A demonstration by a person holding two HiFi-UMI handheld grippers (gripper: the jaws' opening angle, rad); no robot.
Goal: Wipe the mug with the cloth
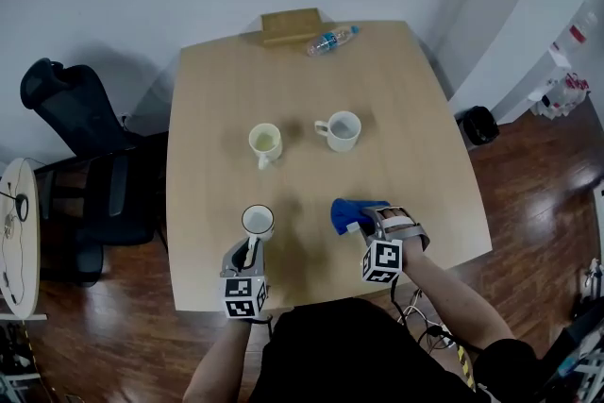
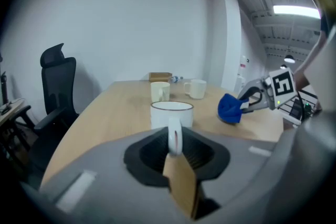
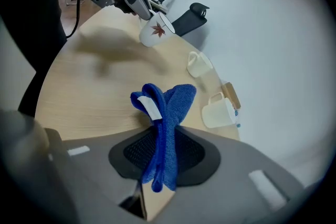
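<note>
My left gripper (image 1: 250, 248) is shut on the handle of a white mug (image 1: 257, 221) with a dark rim, near the table's front edge. In the left gripper view the mug (image 2: 171, 113) stands upright just ahead of the jaws. The right gripper view shows this mug (image 3: 155, 31) with a red leaf print, tilted and off the tabletop. My right gripper (image 1: 370, 222) is shut on a bunched blue cloth (image 1: 350, 212), to the right of the mug and apart from it. The cloth (image 3: 167, 107) sticks up between the jaws, its white tag showing.
A cream mug (image 1: 265, 142) and a white mug (image 1: 342, 130) stand mid-table on the wooden table (image 1: 415, 109). A plastic bottle (image 1: 330, 40) and a wooden box (image 1: 291, 25) lie at the far edge. A black office chair (image 1: 80, 137) stands left of the table.
</note>
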